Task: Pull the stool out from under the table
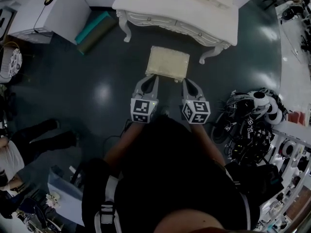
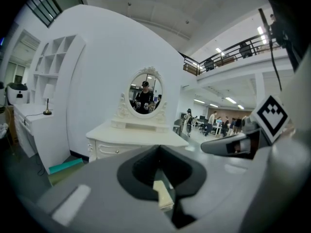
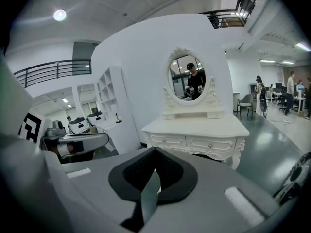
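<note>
Grey plastic left gripper (image 1: 149, 77) and matching right gripper (image 1: 185, 81) side by side at 6 o'clock, both closed tight on nothing. Poised at the near edge of the cream-cushioned rectangular stool (image 1: 168, 63), at its 7 and 5 o'clock; contact not determinable. Paired stance judged suited to dragging, not clamping. Stool seat on dark floor (image 1: 97, 91), clear of the ornate white dressing table (image 1: 194, 25) at 12 o'clock. Pull-out judged essentially done.

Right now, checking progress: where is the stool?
Head view, centre: the stool stands on the floor just in front of the white table, left tongs and right tongs near its closer edge.
</note>
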A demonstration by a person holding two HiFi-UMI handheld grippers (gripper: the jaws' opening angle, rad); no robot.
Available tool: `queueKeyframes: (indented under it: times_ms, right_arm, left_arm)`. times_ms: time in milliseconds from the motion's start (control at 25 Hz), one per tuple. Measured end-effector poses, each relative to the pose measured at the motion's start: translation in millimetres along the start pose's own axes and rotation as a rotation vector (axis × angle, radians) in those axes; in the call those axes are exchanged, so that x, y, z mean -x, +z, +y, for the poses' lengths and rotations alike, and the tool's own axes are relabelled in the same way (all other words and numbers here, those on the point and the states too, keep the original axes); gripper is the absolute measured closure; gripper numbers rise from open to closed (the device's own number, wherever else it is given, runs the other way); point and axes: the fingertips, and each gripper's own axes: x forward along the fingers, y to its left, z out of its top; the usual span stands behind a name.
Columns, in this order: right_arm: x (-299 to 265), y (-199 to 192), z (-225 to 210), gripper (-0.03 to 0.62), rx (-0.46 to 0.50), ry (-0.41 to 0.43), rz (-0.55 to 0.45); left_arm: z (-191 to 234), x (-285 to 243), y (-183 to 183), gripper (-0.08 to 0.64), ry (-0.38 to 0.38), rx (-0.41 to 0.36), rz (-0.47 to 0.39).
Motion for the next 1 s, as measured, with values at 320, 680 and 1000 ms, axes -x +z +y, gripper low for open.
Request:
queueKeyframes:
  times_ms: [320, 680, 1000]
  right_arm:
    - [8, 6, 16, 0.594, 0.01, 0.019, -0.041]
    - [8, 10, 19, 0.594, 0.012, 0.002, -0.056]
    - [5, 17, 21, 0.594, 0.032, -0.007, -0.065]
  left_arm:
    - [-5, 0, 9, 0.551, -0.033, -0.028, -0.03]
    - [-2, -2, 16, 0.551, -0.07, -0.044, -0.033]
    - [-2, -3, 15, 0.551, -0.097, -0.053, -0.033]
